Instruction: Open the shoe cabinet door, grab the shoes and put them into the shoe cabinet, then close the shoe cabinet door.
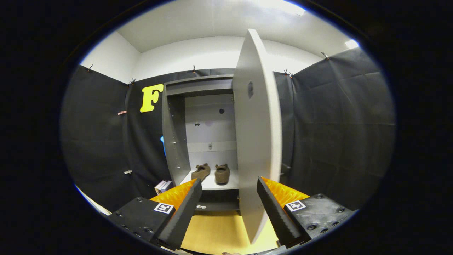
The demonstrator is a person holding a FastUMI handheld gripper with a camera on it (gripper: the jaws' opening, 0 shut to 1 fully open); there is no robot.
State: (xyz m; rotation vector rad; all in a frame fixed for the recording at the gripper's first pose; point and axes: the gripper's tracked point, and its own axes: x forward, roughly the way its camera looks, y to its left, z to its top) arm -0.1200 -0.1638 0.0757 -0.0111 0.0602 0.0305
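The grey shoe cabinet (175, 141) stands ahead against the black cloth wall, its inside showing. Its door (256, 141) is swung out toward me, edge-on, and its lower edge runs down between my fingers, closer to the right one. Two brown shoes (211, 173) sit side by side on the cabinet's bottom shelf, beyond the fingers. My gripper (229, 209) is open, its black-padded fingers (182, 212) spread wide and pressing on nothing. I cannot tell whether the right finger touches the door.
A yellow-wood floor (216, 230) lies below the fingers, in front of the cabinet. A small white box (163, 185) sits on the floor left of the cabinet's base. Black cloth walls close in on both sides.
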